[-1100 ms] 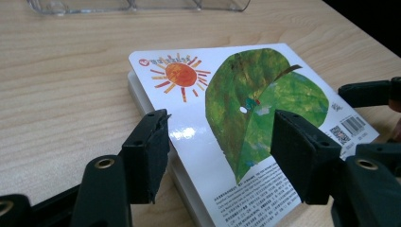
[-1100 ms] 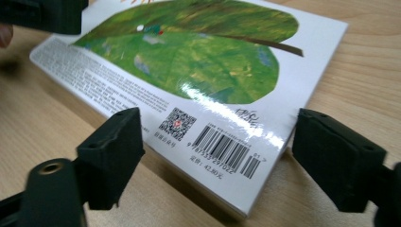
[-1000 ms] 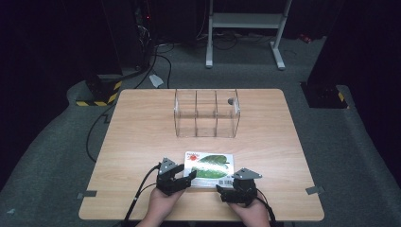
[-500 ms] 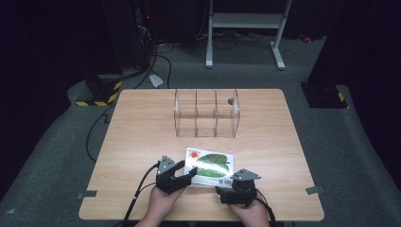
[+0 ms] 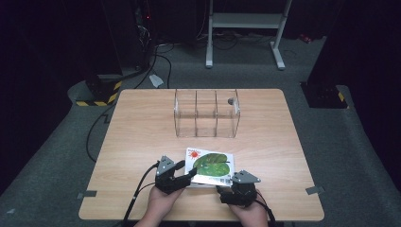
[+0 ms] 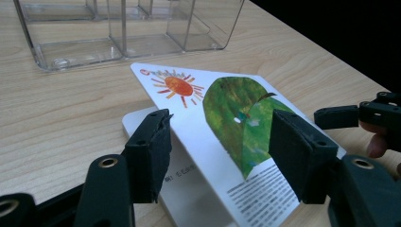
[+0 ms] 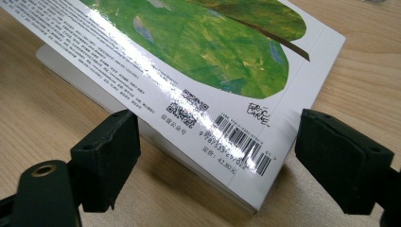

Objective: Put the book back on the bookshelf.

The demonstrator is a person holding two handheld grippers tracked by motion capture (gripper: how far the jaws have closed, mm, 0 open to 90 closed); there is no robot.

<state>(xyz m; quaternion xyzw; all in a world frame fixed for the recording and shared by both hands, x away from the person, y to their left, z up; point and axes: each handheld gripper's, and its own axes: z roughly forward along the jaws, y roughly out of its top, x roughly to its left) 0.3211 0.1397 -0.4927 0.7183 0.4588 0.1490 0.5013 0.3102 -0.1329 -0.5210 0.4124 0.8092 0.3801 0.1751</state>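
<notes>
A picture book [image 5: 212, 165] with a green leaf and an orange sun on its cover lies near the table's front edge. Its cover [image 6: 227, 99] is lifted off the white pages along one side. My left gripper [image 5: 185, 170] is at that raised edge with its jaws wide [image 6: 222, 146], one at the cover's edge and one above the cover, not pressing. My right gripper [image 5: 226, 189] faces the barcode corner of the book [image 7: 213, 52]. Its jaws [image 7: 213, 156] have just been closing a little and stand open, the corner between them untouched.
A clear plastic organizer [image 5: 205, 113] with three compartments stands at the middle of the wooden table [image 5: 142, 132], just beyond the book, with a small dark thing [image 5: 230, 100] at its right end. Cables trail off the front edge.
</notes>
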